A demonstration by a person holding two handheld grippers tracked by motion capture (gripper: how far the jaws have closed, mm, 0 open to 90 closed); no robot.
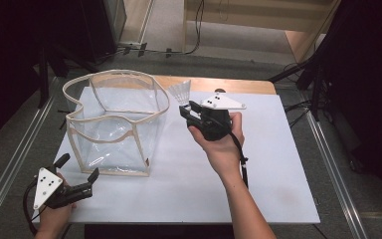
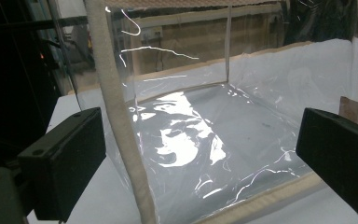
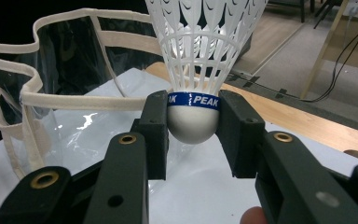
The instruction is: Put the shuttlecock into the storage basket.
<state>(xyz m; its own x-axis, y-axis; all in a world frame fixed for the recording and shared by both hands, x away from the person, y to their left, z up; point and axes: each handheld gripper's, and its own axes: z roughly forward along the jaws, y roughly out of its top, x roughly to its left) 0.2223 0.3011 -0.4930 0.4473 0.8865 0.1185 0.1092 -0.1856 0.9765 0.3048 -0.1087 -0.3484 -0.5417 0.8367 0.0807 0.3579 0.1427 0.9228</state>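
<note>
Between the right tool jaws, the shuttlecock's feathers run off-frame.

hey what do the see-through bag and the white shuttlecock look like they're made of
The clear box-shaped bag: glossy soft plastic film, judging by its wrinkles and glare, edged in cream woven-looking fabric tape. The white shuttlecock held by the right gripper: slotted moulded skirt, probably plastic; smooth matte white head, material unclear.

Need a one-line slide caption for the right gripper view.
Right gripper clamps white plastic shuttlecock by its cork, beside clear cream-trimmed bag.
</note>
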